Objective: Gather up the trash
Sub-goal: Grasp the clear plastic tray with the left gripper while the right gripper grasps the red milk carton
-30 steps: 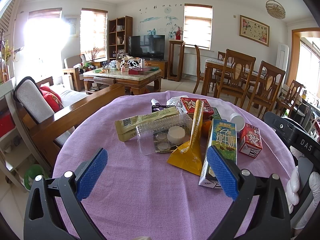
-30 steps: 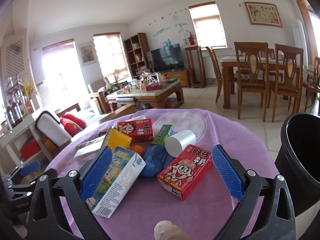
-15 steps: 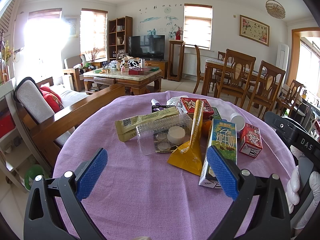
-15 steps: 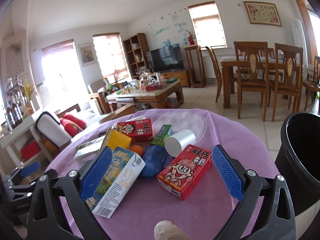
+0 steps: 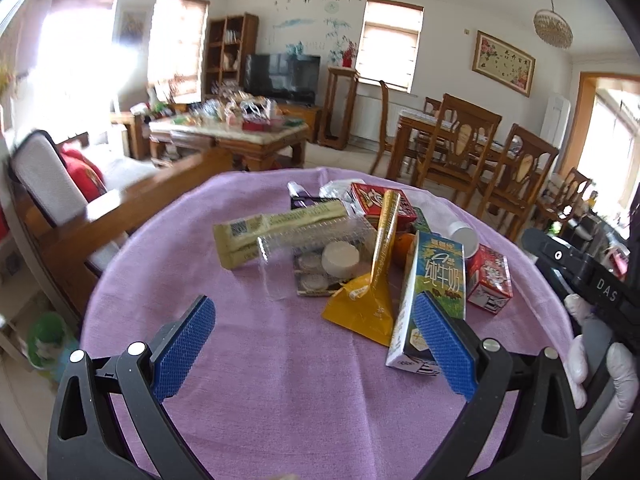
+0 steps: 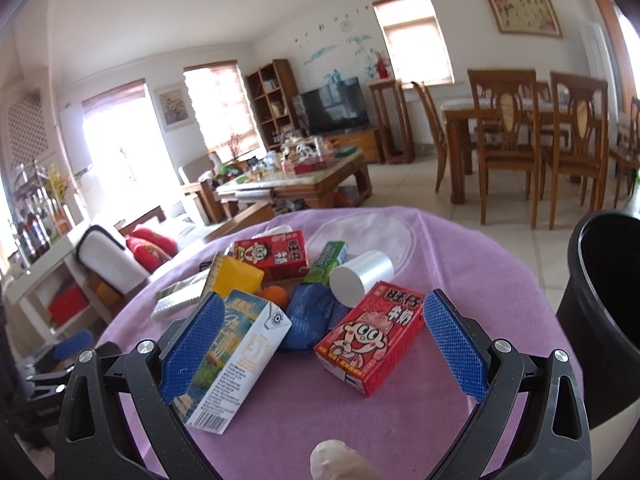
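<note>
Two grippers (both agape) over trash (image 6: pixel 320 312)

Two low views across table (image 5: pixel 280 380)

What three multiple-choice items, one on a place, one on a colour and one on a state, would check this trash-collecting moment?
1. Where is the black bin in the right wrist view?
A. on the table, among the trash
B. beside the table, at the right edge
C. under the dining chairs

2. What colour is the tablecloth?
A. green
B. white
C. purple

3. How does the right gripper stand?
A. open, holding nothing
B. shut on the red carton
C. shut on the milk carton

Answers:
1. B: the bin stands off the table at the right, its open mouth showing.
2. C: purple cloth covers the round table under all the trash.
3. A: its blue pads stand wide apart, with the red carton and the milk carton lying on the cloth.
</note>
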Demonstrator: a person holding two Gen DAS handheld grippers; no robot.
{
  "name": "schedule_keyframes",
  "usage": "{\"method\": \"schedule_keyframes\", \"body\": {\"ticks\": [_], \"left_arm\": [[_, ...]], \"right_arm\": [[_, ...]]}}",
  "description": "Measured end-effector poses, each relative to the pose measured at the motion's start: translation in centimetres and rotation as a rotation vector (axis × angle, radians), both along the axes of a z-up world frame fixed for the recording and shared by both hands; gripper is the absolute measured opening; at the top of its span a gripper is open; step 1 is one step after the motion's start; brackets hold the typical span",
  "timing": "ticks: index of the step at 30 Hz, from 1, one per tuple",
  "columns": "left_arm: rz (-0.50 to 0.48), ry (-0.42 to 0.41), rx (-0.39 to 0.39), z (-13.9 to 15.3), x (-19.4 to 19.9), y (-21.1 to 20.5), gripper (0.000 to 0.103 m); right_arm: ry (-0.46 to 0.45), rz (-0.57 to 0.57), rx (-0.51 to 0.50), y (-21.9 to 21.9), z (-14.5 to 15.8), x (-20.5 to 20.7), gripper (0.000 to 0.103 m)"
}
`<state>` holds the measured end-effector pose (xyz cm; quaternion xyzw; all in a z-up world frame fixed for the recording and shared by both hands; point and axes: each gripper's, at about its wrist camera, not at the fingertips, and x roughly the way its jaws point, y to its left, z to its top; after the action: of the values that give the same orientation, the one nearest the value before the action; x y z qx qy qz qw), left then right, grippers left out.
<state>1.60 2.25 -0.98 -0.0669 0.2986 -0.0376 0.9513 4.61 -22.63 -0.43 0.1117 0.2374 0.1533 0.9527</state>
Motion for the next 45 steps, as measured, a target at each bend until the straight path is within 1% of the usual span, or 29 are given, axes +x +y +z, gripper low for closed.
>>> {"method": "schedule_keyframes", "body": {"ticks": [1,3,5,6,8,9,11,12,13,14,16,18,20,22,24,25,26,27,29,30,31,32,35,37,40,42,43,45], "left_arm": [[-0.013,0.008,-0.013,-0.1,0.4,0.3,0.098],[-0.028,0.025,-0.012,0.3,1.5,0.7,0.098],[-0.062,0.059,-0.034,0.7,3.0,0.9,0.098],[-0.090,0.081,-0.068,0.9,4.3,1.2,0.098],[-0.100,0.105,-0.078,1.0,6.0,1.3,0.098],[-0.095,0.123,-0.052,0.9,7.5,1.5,0.098],[-0.093,0.159,-0.023,0.5,9.0,1.7,0.098],[-0.115,0.191,-0.024,-0.1,10.0,1.9,0.098],[-0.148,0.204,-0.019,-0.4,10.4,1.8,0.098],[-0.168,0.207,-0.007,-0.4,10.5,1.7,0.098],[-0.231,0.201,0.082,-0.7,10.6,1.2,0.098],[-0.279,0.191,0.149,-0.8,10.9,0.8,0.098],[-0.330,0.198,0.162,-0.9,11.2,0.4,0.097],[-0.369,0.205,0.197,-1.4,11.6,-0.4,0.097],[-0.397,0.212,0.245,-2.0,11.9,-1.2,0.087],[-0.403,0.209,0.252,-2.1,12.1,-1.2,0.079],[-0.416,0.202,0.246,-2.1,12.0,-1.2,0.070],[-0.419,0.201,0.236,-2.0,11.8,-1.2,0.066],[-0.416,0.207,0.190,-2.0,11.8,-0.9,0.051],[-0.413,0.208,0.156,-2.0,11.7,-0.5,0.049],[-0.407,0.209,0.129,-2.1,11.7,-0.5,0.042],[-0.393,0.209,0.110,-2.1,11.7,-0.3,0.039],[-0.356,0.192,0.064,-1.9,11.0,0.2,0.039],[-0.325,0.157,0.026,-1.1,10.1,0.8,0.039],[-0.291,0.095,-0.022,0.3,8.8,1.5,0.039],[-0.286,0.066,-0.057,1.3,7.9,1.9,0.039],[-0.283,0.050,-0.069,1.7,7.4,2.0,0.039],[-0.274,0.029,-0.063,2.1,6.9,1.9,0.039]], "right_arm": [[0.020,0.016,0.000,-0.3,0.0,0.4,0.098],[0.043,0.026,-0.028,-0.7,-0.1,1.0,0.098],[0.073,0.036,-0.045,-1.3,-0.2,1.8,0.098],[0.088,0.044,-0.036,-1.8,-0.2,2.1,0.098],[0.133,0.085,0.006,-2.3,-0.5,2.8,0.098],[0.149,0.100,0.020,-2.6,-0.7,3.1,0.098],[0.190,0.116,0.037,-2.9,-1.2,3.6,0.098],[0.216,0.123,0.051,-3.2,-1.4,3.9,0.098],[0.234,0.131,0.065,-3.3,-1.7,4.1,0.098],[0.251,0.138,0.079,-3.3,-1.9,4.2,0.098],[0.274,0.146,0.093,-3.1,-2.3,4.4,0.098],[0.279,0.151,0.088,-2.5,-2.4,4.5,0.098],[0.285,0.165,0.080,-1.7,-2.4,4.4,0.096],[0.292,0.181,0.069,-0.6,-2.4,4.4,0.092],[0.295,0.190,0.061,0.4,-2.4,4.5,0.091],[0.298,0.192,0.056,0.7,-2.3,4.6,0.090],[0.301,0.191,0.048,1.1,-2.3,4.6,0.090],[0.309,0.189,0.039,1.5,-2.2,4.8,0.090],[0.321,0.186,0.025,2.3,-2.3,4.9,0.090],[0.327,0.183,0.016,2.6,-2.1,4.9,0.089],[0.334,0.179,0.004,2.9,-2.2,5.0,0.085],[0.343,0.175,-0.001,3.2,-2.3,5.1,0.081],[0.371,0.151,-0.018,3.9,-2.7,5.4,0.079],[0.389,0.125,-0.037,4.1,-2.9,5.9,0.075],[0.416,0.094,-0.059,4.6,-3.1,6.7,0.074],[0.423,0.078,-0.088,5.2,-3.2,7.1,0.074],[0.430,0.069,-0.107,5.6,-3.3,7.3,0.074],[0.437,0.051,-0.149,6.7,-3.2,7.8,0.074]]}}
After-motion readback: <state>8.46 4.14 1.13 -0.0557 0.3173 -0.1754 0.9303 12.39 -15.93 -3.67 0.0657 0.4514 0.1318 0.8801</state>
